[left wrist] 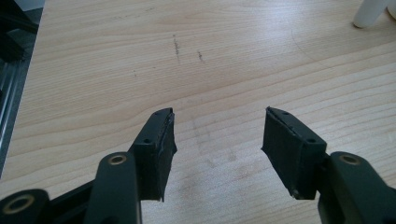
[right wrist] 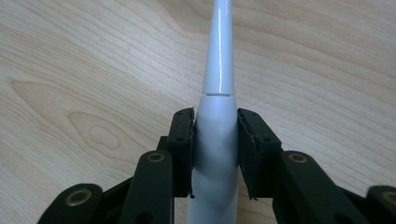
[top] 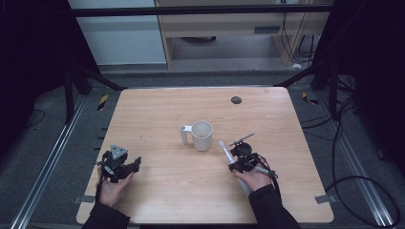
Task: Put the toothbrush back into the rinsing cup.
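Note:
A white mug (top: 202,135) stands upright near the middle of the wooden table (top: 167,109), its handle (left wrist: 369,11) pointing left. My right gripper (top: 237,160) is just right of and nearer than the mug, shut on the body of a white electric toothbrush (right wrist: 218,79). Both pads press its sides in the right gripper view (right wrist: 215,116). The toothbrush (top: 225,151) slants with its slim neck toward the mug. My left gripper (top: 133,164) rests low at the table's left front. Its jaws stand wide apart over bare wood (left wrist: 219,116).
A small dark round cap (top: 236,100) sits in the tabletop at the far right. Faint dark scuffs (left wrist: 176,46) mark the wood ahead of the left gripper. Black frame bars (top: 90,76) flank the table's far corners, and cables (top: 344,143) lie on the floor at right.

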Tool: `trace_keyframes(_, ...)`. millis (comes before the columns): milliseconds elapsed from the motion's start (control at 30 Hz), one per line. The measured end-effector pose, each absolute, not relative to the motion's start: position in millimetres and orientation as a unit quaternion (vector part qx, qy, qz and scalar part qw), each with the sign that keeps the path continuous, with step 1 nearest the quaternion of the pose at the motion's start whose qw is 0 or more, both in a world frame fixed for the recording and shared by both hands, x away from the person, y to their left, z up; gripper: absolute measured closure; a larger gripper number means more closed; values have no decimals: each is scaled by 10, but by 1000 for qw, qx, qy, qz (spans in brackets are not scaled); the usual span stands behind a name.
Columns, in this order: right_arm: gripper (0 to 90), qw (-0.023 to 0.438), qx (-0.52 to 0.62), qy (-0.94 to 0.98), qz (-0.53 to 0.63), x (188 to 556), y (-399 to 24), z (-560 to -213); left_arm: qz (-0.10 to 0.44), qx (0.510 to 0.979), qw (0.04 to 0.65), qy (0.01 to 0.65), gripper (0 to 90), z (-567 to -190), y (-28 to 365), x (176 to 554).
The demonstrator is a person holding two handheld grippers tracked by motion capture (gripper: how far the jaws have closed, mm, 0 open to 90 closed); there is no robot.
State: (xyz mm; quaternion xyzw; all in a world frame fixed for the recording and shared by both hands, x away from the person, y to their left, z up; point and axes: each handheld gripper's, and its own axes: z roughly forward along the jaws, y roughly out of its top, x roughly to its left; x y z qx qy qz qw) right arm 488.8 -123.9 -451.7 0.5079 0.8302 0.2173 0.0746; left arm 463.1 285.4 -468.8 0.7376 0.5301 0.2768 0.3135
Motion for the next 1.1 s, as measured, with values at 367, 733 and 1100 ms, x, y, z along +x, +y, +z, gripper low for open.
trace_keyframes(367,681,98,506,810,280,4830,-1331,-4260,277,737,313,530,427,-4689,2854,4632)
trace_keyframes(733,681,152,495,779,353,4761,-1435,-4015,278,737,314,531,427,-4689,2855,4633)
trace_keyframes(1100,680,194,497,739,412,4769,-1491,-3838,279,736,315,531,427,-4688,2857,4632)
